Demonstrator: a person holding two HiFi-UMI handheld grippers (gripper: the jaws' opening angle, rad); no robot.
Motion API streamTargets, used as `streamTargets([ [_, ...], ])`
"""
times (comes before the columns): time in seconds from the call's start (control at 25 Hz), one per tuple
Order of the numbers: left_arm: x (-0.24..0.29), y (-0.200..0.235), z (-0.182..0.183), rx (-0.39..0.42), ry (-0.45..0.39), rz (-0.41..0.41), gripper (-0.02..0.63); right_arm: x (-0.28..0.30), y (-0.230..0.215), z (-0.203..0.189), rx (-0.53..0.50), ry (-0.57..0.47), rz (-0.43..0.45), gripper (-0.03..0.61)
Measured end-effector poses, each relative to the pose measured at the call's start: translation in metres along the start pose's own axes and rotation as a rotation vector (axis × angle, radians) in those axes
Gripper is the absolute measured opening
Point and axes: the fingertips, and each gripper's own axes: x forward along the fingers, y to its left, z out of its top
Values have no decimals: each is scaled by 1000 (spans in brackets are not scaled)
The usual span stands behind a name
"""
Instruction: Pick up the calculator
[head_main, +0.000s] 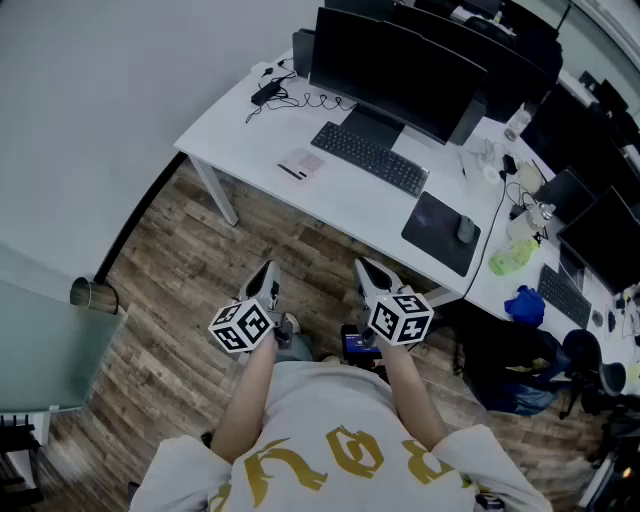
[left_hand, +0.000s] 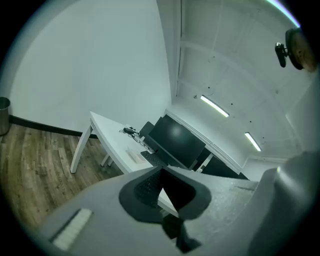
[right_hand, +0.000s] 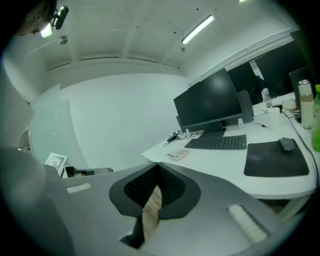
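Closest to the head camera is the person's pale shirt, with both forearms reaching out over the wooden floor (head_main: 190, 260). The calculator (head_main: 301, 164), a small flat pale slab, lies on the white desk (head_main: 245, 115) toward its left end, a little back from the front edge and just beside the left end of the keyboard (head_main: 370, 157). A tangle of cable (head_main: 290, 98) sits behind it near the far left corner, and the monitor (head_main: 395, 65) stands behind the keyboard. The mouse pad (head_main: 435, 230) with its mouse (head_main: 466, 229) lies toward the right front corner. The left gripper (head_main: 268, 272) and right gripper (head_main: 368, 268) hang well apart from the desk, each with its jaws closed tip to tip on nothing. The pickup looks not yet begun. A likely slip is arriving with the claw closed, so the tips would knock the slab instead of straddling it. Lying flat on a smooth top, it could skid into the keyboard or toward the front edge if only one jaw catches its side.
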Motion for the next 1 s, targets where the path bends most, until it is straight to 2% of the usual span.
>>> streamTargets([
  [0.48, 0, -2, -6, -18, -4, 24, 3, -9, -4, 3, 14, -14, 44, 23],
  [0.56, 7, -1, -5, -35, -9, 18, 53, -6, -7, 5, 12, -10, 50, 23],
  [0.8, 41, 14, -3, -34, 25, 43, 92, 16, -27, 7, 33, 18, 50, 25],
  [1.0, 96, 32, 10, -50, 26, 62, 95, 53, -57, 20, 36, 35, 27, 25],
])
